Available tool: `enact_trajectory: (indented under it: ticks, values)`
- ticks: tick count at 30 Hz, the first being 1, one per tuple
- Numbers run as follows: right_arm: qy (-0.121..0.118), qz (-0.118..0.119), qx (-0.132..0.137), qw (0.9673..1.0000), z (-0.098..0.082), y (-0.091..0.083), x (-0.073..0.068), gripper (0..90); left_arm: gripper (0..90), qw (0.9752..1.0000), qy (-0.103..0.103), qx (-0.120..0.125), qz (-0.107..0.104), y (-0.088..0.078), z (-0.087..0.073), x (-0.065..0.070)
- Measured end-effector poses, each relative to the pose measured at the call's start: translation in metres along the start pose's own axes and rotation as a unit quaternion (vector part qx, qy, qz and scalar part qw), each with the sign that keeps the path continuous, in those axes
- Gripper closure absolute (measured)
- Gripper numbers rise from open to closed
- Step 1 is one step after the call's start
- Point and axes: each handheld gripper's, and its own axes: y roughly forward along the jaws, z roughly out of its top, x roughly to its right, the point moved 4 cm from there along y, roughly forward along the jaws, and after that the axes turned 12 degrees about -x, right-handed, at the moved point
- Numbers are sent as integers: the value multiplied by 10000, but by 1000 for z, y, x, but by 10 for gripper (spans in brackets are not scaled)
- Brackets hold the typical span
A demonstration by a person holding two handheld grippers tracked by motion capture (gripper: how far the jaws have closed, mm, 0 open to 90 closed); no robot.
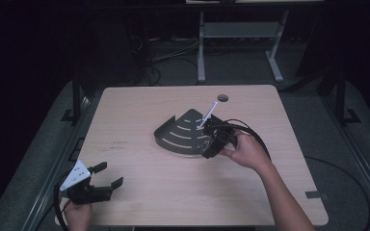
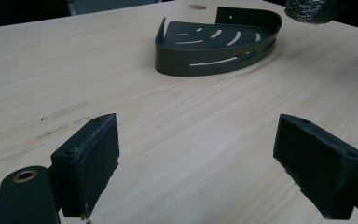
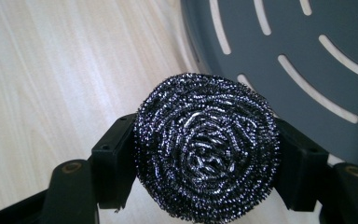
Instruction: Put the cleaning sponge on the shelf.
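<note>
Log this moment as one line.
right tool: shut on scourer | over tray edge | left tool: open, nothing between jaws | table

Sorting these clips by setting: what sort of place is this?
Probably a lab or recording workspace, not a kitchen: a bare wooden table, cables on the floor, and a metal frame stand in the dark behind.

No legible text anywhere.

Steel scourer (image 2: pixel 313 10) cut off by the top edge in the left gripper view. In the high view, too small and dark to tell apart inside the right claw (image 1: pixel 211 144). Corner rack (image 3: pixel 307 60) cut by top and right edges in the right gripper view.
</note>
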Motion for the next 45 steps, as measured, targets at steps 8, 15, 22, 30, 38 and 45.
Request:
enact_trajectory:
  ticks: [8, 15, 22, 30, 38, 45]
  values:
    - [-16, -4, -19, 10000, 10, 1, 4, 314, 137, 10000, 5, 1, -10, 0, 0, 0]
    - [-65, -87, -81, 9999, 18, -1, 8, 314, 137, 10000, 11, 17, -5, 0, 0, 0]
    - [1, -40, -83, 10000, 23, 0, 16, 315, 137, 10000, 6, 17, -17, 0, 1, 0]
    - [54, -68, -110, 9999, 32, -1, 24, 315, 137, 10000, 30, 14, -10, 0, 1, 1]
    - [58, -62, -100, 9999, 38, 2, 26, 314, 137, 10000, 28, 20, -20, 0, 1, 0]
    - [104, -11, -136, 9999, 42, 8, 31, 314, 137, 10000, 21, 23, -30, 0, 1, 1]
